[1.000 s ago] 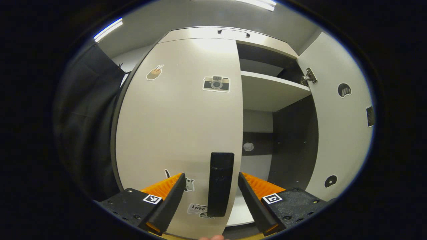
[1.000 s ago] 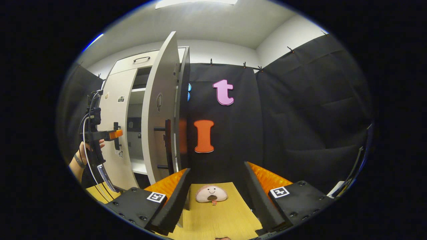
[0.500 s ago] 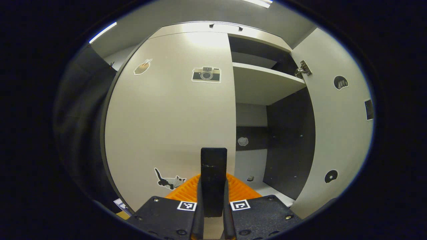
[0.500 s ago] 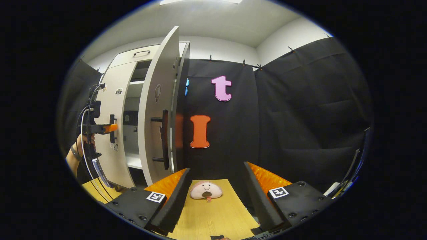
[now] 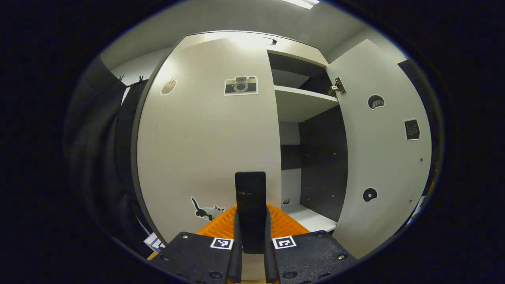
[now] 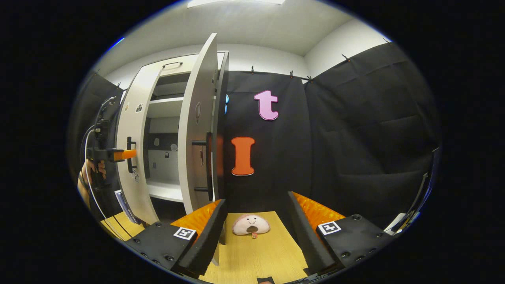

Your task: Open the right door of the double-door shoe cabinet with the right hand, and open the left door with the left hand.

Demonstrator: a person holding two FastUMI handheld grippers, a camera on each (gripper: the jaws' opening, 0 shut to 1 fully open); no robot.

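In the left gripper view the white left door [image 5: 205, 146] of the shoe cabinet carries stickers and a black bar handle [image 5: 250, 205]. My left gripper [image 5: 250, 236] is shut on that handle, and the door stands partly swung out. The right door [image 5: 384, 154] hangs wide open beside the shelves [image 5: 303, 102]. In the right gripper view my right gripper [image 6: 256, 232] is open and holds nothing, well off the right door [image 6: 197, 134] and its handle [image 6: 208, 161]. The left gripper [image 6: 118, 154] and a hand [image 6: 88, 173] show at the left door [image 6: 132, 157].
A wooden table [image 6: 252, 256] lies under the right gripper with a small smiling plush [image 6: 251, 225] on it. Black cloth walls [image 6: 355, 138] close the booth behind and to the right. Papers [image 6: 122, 203] lean by the cabinet's left foot.
My left gripper closed on the left door's handle, and the door has begun swinging outward. The right gripper stays open and away from the right door.
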